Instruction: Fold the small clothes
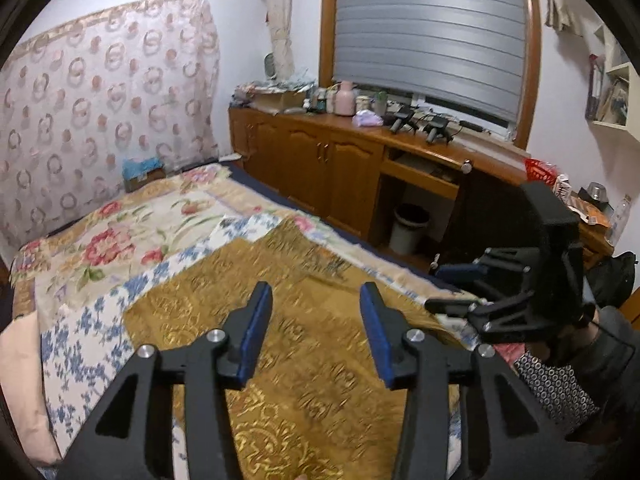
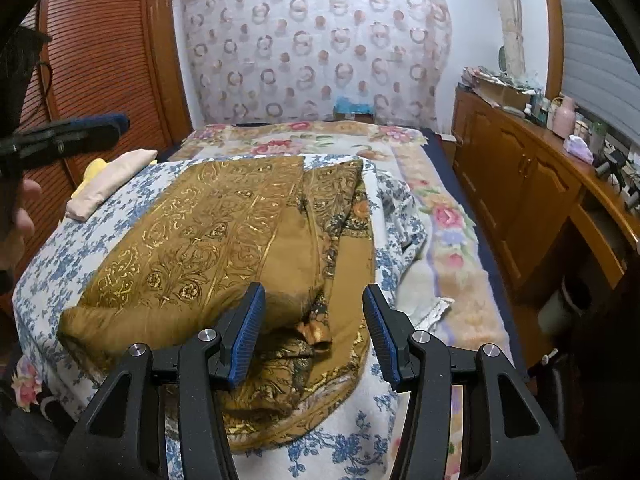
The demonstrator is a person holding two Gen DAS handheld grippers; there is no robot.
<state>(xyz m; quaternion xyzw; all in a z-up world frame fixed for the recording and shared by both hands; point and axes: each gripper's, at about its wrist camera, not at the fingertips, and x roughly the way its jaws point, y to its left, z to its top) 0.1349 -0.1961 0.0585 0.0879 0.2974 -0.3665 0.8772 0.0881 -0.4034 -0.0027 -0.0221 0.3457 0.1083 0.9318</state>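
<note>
A: Report the position of the garment

B: The gold-patterned garment (image 2: 208,232) lies on the bed (image 2: 460,280), on top of a white sheet with blue flowers (image 2: 60,264). In the right wrist view it is partly folded: a flat upper layer covers the left portion, and a bunched, darker printed part (image 2: 340,216) shows along its right edge

A: State of the right gripper

B: The right gripper (image 2: 314,328) has its jaws apart with nothing between them. It hangs above the near edge of the garment; contact with the cloth cannot be confirmed. In the left wrist view it appears at the right side of the bed (image 1: 456,288), also spread

A: State of the left gripper

B: The left gripper (image 1: 316,332) has its jaws apart and holds nothing. The garment (image 1: 280,320) fills the area beneath it and looks blurred in that view. In the right wrist view it shows at the far left (image 2: 80,132), above the bed's left edge

A: Other items

B: A folded pink cloth (image 2: 112,180) with a yellow piece (image 2: 94,170) beside it rests near the left edge of the sheet, apart from the garment. A wooden cabinet (image 2: 520,184) runs along the right of the bed, and a patterned curtain (image 2: 320,40) hangs behind the bed
</note>
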